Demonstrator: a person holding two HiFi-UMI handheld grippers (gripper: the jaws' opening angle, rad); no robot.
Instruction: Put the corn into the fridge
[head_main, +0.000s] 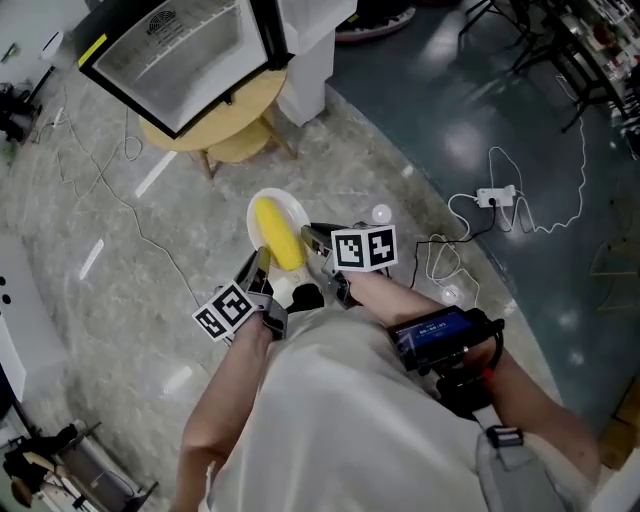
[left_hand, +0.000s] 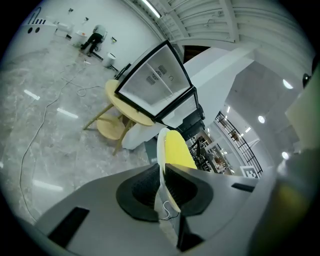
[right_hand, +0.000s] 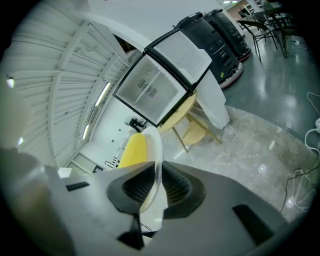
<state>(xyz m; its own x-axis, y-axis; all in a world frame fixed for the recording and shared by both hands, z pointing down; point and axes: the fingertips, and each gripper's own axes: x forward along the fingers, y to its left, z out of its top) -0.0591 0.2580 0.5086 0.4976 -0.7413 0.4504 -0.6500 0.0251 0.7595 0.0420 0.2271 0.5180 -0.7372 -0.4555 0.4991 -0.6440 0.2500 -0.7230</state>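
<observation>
Across marble floor (head_main: 380, 150) we are carrying the plate (head_main: 291, 211), corn (head_main: 278, 235) lying on it, left claw (head_main: 262, 262) and right claw (head_main: 311, 239) clenched on its rim, toward the fridge (head_main: 180, 50) on the tabletop (head_main: 255, 100), which probably needs opening next.

The person wears a pale shirt (head_main: 330, 420) and a black, blue-screened wrist device (head_main: 440, 335).
</observation>
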